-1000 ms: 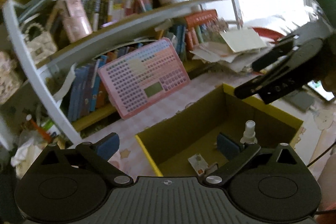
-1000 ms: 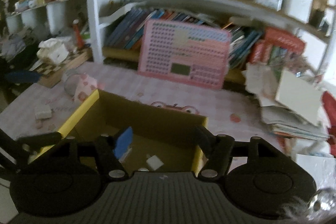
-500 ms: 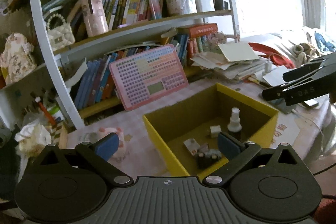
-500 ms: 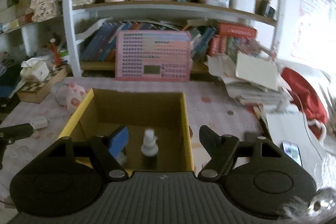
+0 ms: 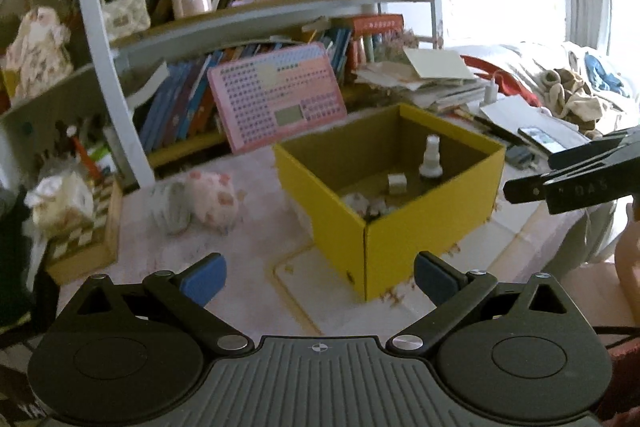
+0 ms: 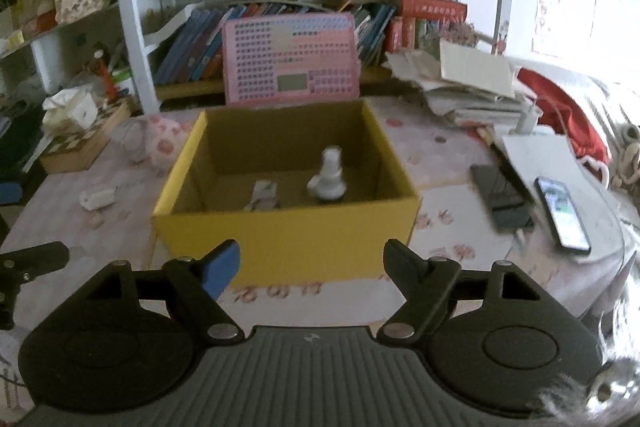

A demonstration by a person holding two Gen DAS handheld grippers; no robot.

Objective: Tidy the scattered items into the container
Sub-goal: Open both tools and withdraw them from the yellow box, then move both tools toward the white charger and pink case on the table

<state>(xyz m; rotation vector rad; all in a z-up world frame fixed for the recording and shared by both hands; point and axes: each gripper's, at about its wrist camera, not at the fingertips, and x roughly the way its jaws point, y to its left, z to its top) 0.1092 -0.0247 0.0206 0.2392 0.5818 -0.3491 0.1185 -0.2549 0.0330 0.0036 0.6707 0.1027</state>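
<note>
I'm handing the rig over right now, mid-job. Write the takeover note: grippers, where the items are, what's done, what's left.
Left gripper: open, nothing between the jaws.
Right gripper: jaws opening, nothing between them.
Yellow box: on the table, just ahead of both grippers.
Done: white spray bottle stands upright inside; a small white block and a few small packets lie on the box floor.
Left: small white item on the table left of the box; pink patterned pouch by the box's far left corner. Two phones lie to the right; whether they belong in the box is unclear.
</note>
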